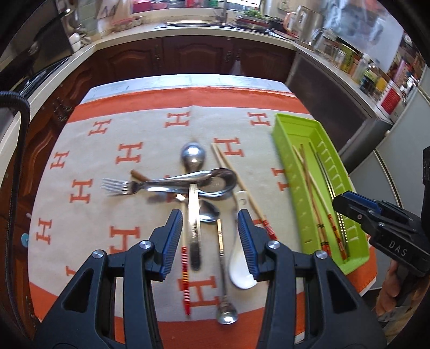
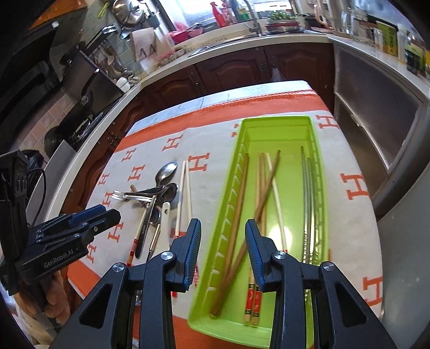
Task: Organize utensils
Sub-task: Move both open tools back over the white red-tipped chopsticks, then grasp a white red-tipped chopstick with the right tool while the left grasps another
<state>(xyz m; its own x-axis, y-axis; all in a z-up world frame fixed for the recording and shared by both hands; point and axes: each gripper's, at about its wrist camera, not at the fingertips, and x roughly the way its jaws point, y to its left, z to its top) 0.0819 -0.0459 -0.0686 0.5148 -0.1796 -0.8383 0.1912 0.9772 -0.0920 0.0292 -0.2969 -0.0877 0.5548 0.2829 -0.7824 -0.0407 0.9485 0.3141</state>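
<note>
Daylight came from a window (image 2: 204, 16) at the top centre of both frames, washed out to white. The scene was bright, colours saturated. A glare spot lay on the floor of the green tray (image 2: 276, 233) in the right wrist view, and highlights shone on the steel spoons (image 1: 193, 158). Motion blur smeared the cutlery and the upper right shelves of the left wrist view. Fisheye bending curved the counters, and the corners fell black

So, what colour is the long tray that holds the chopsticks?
Bright lime green. The tray shows best in the right wrist view.
</note>
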